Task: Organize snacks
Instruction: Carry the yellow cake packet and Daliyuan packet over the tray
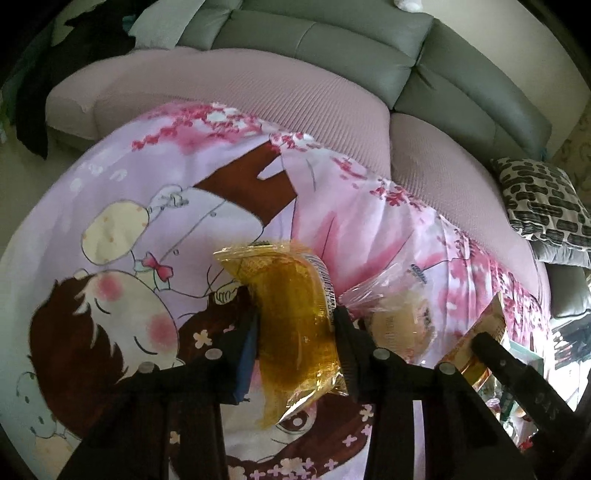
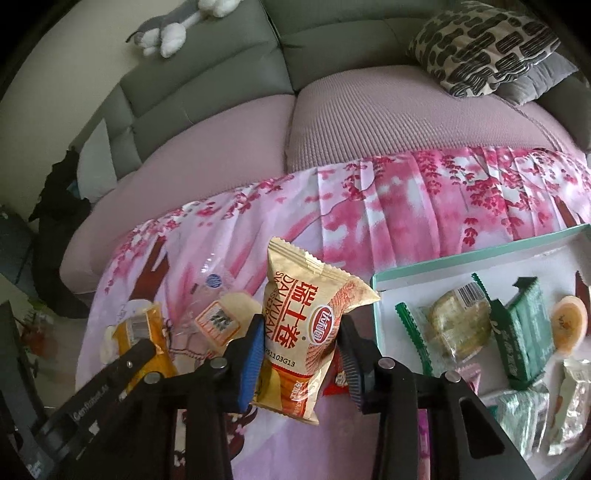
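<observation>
My left gripper (image 1: 295,317) is shut on a clear yellow-wrapped snack (image 1: 291,314) and holds it above the pink cartoon cloth (image 1: 147,206). My right gripper (image 2: 301,328) is shut on a gold and orange Swiss-roll packet (image 2: 306,321), held upright above the cloth just left of the teal-rimmed white box (image 2: 480,254). The box holds several snacks: a pale cake in a green-edged wrapper (image 2: 454,325), a dark green packet (image 2: 524,332), an orange jelly cup (image 2: 570,321). The left gripper with its yellow snack shows in the right wrist view (image 2: 144,339).
A clear-wrapped pastry (image 1: 399,317) and an orange-labelled snack (image 2: 221,321) lie on the cloth between the grippers. A red packet (image 2: 336,376) lies under the right gripper. Behind are a pink-covered grey sofa (image 2: 369,122), a patterned cushion (image 2: 480,48) and a plush toy (image 2: 173,33).
</observation>
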`<state>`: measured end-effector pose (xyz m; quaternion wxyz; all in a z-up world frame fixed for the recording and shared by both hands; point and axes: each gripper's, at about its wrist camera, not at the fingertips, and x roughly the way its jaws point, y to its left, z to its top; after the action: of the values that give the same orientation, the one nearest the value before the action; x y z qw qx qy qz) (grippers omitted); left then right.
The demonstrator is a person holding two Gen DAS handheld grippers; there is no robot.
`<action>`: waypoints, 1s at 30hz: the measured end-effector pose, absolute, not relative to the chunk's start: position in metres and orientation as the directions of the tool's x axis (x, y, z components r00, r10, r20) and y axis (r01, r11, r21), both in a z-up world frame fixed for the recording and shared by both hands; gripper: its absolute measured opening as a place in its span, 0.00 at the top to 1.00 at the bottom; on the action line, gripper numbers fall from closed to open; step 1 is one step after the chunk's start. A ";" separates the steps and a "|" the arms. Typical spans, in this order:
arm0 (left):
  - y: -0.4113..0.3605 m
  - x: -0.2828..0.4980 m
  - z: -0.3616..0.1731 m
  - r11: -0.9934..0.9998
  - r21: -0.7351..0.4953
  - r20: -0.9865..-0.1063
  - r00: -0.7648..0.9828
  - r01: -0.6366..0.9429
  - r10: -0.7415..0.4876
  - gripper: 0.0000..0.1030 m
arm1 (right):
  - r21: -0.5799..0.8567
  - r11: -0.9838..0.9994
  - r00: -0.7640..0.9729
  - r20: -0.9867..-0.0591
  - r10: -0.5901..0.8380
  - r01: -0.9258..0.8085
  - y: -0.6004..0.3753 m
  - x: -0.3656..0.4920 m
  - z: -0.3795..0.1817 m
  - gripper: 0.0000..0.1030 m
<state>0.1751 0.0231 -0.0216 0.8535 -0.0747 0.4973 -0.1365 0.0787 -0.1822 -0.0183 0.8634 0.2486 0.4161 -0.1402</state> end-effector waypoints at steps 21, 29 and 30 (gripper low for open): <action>-0.037 0.123 0.060 0.909 -0.200 -0.721 0.573 0.366 -0.389 0.60 | 0.339 0.757 0.661 -0.734 -0.159 0.558 -0.233 -0.010 0.029 0.60; -0.077 0.099 0.069 0.862 -0.195 -0.711 0.538 0.468 -0.453 0.60 | 0.331 0.669 0.623 -0.740 -0.254 0.665 -0.287 -0.061 0.032 0.60; -0.080 0.096 0.069 0.856 -0.196 -0.712 0.530 0.479 -0.460 0.60 | 0.327 0.652 0.613 -0.743 -0.270 0.684 -0.295 -0.068 0.032 0.60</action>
<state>0.0960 -0.0803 0.0688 0.8747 0.0118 0.4035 -0.2684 -0.0682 -0.2953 0.0322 0.8441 0.3065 0.3372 -0.2826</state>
